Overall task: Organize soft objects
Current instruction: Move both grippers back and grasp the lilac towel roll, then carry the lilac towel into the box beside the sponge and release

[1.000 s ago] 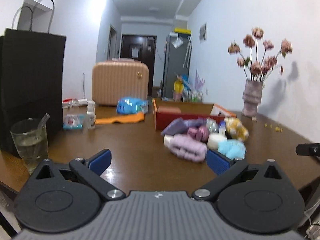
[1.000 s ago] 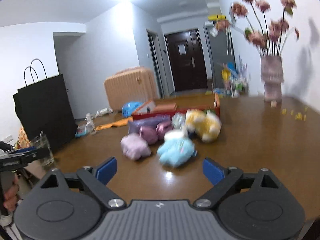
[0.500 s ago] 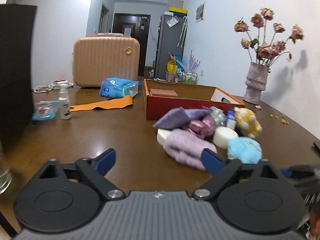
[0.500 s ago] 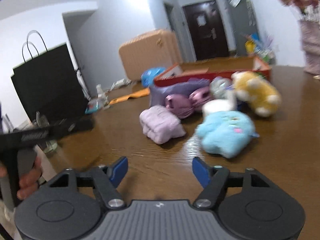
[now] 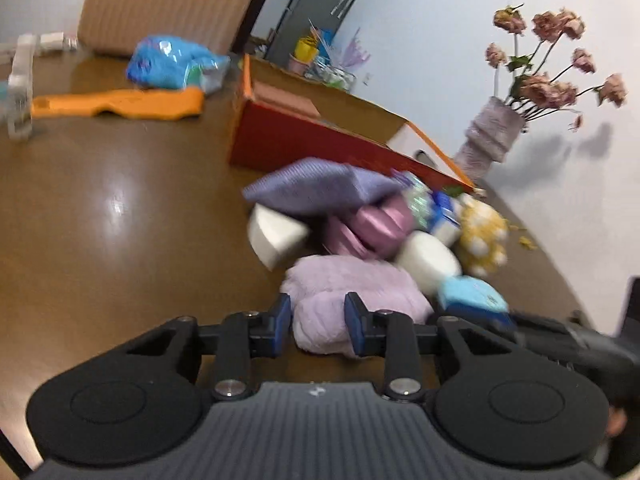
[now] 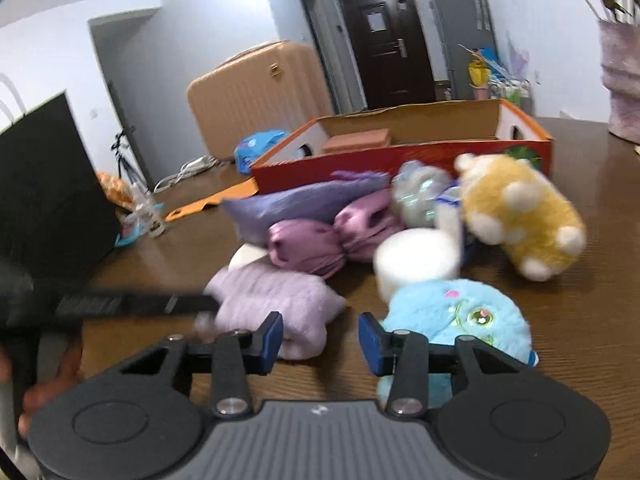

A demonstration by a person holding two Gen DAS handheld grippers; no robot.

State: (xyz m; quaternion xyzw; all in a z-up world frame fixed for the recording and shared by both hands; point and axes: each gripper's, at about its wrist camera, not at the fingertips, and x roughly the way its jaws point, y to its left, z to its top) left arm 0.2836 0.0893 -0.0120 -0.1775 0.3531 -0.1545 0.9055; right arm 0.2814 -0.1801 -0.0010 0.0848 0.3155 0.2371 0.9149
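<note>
A pile of soft things lies on the brown table (image 5: 100, 220) in front of a red cardboard box (image 5: 304, 148). My left gripper (image 5: 318, 326) has its jaws closed in around the near end of a lilac fluffy towel roll (image 5: 352, 292). My right gripper (image 6: 320, 338) is open, between the lilac roll (image 6: 272, 300) on its left and a blue plush toy (image 6: 460, 320) on its right, holding nothing. Behind lie a purple pillow (image 6: 300, 200), pink satin pouches (image 6: 320, 240), a white roll (image 6: 416, 256) and a yellow plush (image 6: 520, 212).
A vase of dried flowers (image 5: 492, 140) stands at the far right of the table. An orange strip (image 5: 120, 104), a blue packet (image 5: 172, 64), a small bottle (image 5: 20, 80) and a peach suitcase (image 5: 160, 4) sit at the far left. A black paper bag (image 6: 44, 192) stands left.
Both grippers have moved in close to the pile. The left jaws have narrowed around the lilac roll. The right jaws have narrowed but stay open.
</note>
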